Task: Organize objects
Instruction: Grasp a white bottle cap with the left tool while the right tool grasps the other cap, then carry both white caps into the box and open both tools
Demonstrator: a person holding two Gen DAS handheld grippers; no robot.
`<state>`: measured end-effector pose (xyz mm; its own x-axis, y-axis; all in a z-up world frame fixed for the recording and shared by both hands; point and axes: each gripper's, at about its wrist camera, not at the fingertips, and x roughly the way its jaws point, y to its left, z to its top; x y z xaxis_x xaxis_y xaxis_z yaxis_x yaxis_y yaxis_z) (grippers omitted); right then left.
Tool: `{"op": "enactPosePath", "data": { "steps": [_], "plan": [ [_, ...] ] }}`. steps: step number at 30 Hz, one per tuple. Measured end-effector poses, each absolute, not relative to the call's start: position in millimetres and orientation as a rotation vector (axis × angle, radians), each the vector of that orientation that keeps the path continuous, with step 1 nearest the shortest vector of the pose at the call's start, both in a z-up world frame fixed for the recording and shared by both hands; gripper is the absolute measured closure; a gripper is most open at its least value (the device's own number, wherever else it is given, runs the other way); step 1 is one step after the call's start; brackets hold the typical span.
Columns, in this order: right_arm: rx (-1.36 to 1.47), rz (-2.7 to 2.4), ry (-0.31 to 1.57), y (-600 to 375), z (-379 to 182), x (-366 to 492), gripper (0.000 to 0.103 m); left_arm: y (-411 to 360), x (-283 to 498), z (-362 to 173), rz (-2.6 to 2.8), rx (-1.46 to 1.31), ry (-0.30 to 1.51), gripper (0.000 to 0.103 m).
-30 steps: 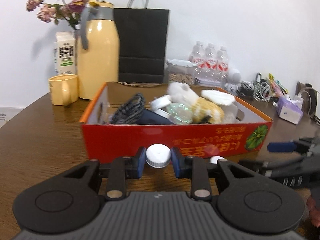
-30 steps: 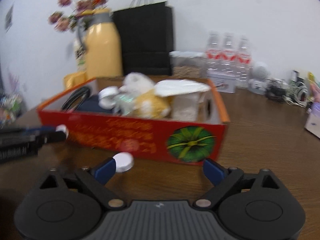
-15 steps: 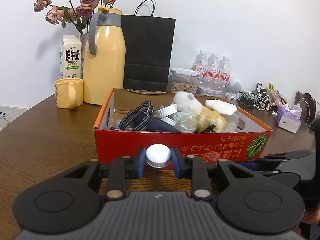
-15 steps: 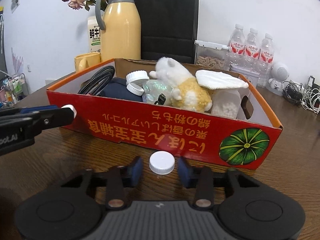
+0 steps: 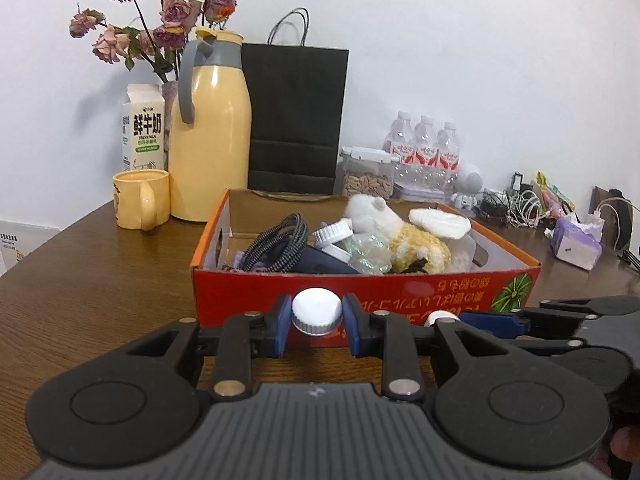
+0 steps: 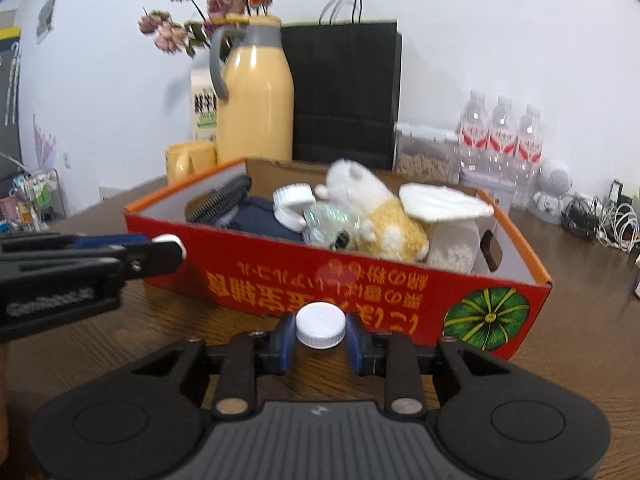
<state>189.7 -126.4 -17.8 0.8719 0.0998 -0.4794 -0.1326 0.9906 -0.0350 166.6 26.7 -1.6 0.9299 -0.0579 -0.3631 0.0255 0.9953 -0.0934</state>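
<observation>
Left-wrist view, from left to right: a milk carton and dried roses stand at the back of the wooden table; in front of them a yellow mug, then a yellow thermos jug and a black paper bag. At centre, the red cardboard box contains a coiled black cable, white jar lids, crumpled clear film and a white-and-yellow plush toy. The left gripper is clamped on a white bottle cap, pinned between its blue pads just before the box's front wall. Farther right stand a clear container of nuts, three water bottles, tangled cables and a tissue pack. Right-wrist view: the left gripper enters from the left edge with its cap at the tip; at centre the right gripper is closed on a second white bottle cap, likewise just in front of the box, near its printed green pumpkin. This view is slightly blurred.
</observation>
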Motion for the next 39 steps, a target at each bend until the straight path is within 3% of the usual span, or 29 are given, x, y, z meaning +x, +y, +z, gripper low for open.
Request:
{"op": "enactPosePath", "data": {
  "steps": [15,26,27,29,30,32,33,34,35,37,39],
  "plan": [
    [-0.038,0.126,0.335,-134.7,40.0,212.4,0.077,15.5,195.5,49.1,-0.006,-0.027,0.263,0.075],
    [-0.010,0.064,0.391,-142.4,31.3,279.5,0.077,14.1,261.1,46.9,0.076,-0.037,0.316,0.074],
    [-0.008,0.064,0.401,-142.7,28.1,281.4,0.077,14.8,263.3,44.2,0.083,-0.035,0.326,0.073],
    [0.003,0.059,0.414,-144.4,22.7,282.2,0.075,16.6,264.1,40.0,0.092,-0.028,0.336,0.060],
    [0.008,0.051,0.419,-145.9,20.8,282.3,0.069,17.3,262.2,39.1,0.096,-0.027,0.332,0.054],
    [0.014,0.038,0.416,-148.8,17.9,279.8,0.057,18.7,257.7,39.5,0.106,-0.032,0.310,0.021],
    [0.015,0.030,0.412,-150.1,17.4,277.8,0.047,19.5,253.5,40.3,0.110,-0.034,0.289,0.015],
    [0.015,0.020,0.406,-151.5,17.5,275.4,0.036,20.2,249.8,41.3,0.115,-0.035,0.271,0.001],
    [0.016,0.008,0.398,-152.9,18.1,273.2,0.030,20.9,245.9,42.2,0.124,-0.040,0.253,0.000],
    [0.020,-0.005,0.382,-155.9,20.4,270.3,0.007,22.1,242.0,45.4,0.127,-0.051,0.236,0.000],
    [0.025,-0.008,0.371,-158.8,23.0,267.2,0.000,22.9,240.0,48.6,0.134,-0.057,0.238,0.000]
  ]
}}
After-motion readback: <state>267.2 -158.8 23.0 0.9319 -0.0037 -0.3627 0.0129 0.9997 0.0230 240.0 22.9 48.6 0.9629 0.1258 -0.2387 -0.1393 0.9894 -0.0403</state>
